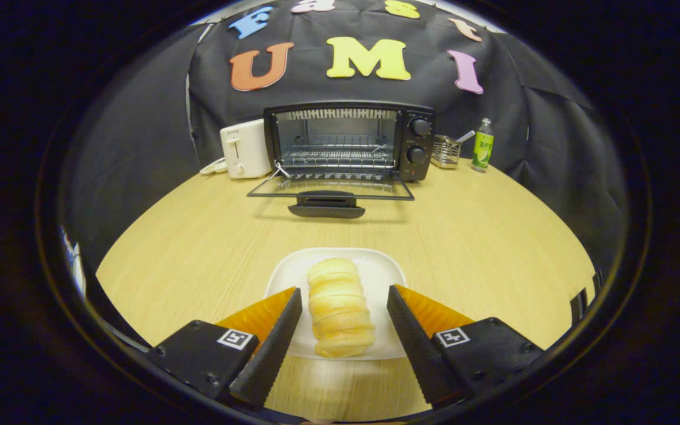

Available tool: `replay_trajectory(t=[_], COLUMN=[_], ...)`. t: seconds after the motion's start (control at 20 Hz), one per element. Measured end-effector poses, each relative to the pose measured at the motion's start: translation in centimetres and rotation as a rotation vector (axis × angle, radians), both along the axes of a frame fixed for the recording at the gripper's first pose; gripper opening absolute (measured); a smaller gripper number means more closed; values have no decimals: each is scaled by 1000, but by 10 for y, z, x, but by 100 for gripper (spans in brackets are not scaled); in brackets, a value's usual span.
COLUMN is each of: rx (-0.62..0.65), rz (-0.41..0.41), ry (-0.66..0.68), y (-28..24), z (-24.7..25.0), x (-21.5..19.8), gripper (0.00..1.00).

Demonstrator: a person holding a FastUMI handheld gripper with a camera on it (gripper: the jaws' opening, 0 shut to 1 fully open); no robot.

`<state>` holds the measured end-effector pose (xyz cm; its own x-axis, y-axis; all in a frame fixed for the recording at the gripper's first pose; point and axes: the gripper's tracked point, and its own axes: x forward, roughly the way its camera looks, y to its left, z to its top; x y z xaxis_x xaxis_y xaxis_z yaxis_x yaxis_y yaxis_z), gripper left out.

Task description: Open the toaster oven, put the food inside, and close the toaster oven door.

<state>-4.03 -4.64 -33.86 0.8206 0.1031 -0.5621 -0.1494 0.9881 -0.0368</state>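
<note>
A ridged bread roll lies lengthwise on a white square plate on the wooden table. My gripper is open, one finger on each side of the roll, with a gap between each finger and the bread. Beyond the plate, at the back of the table, stands the black toaster oven with its glass door folded down flat toward me. Its wire rack is bare inside, and the door handle points my way.
A white pop-up toaster stands to the left of the oven. To the oven's right sit a wire basket and a green-labelled bottle. Bare table lies between plate and oven door.
</note>
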Motion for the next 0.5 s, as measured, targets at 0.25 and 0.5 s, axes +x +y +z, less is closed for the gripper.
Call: replay_trajectory(t=[0.25,0.5], rx=[-28,-19], rz=[33,34], ry=[21,26], y=[0,1], z=[-15,-16], x=[1,3], gripper=[92,77])
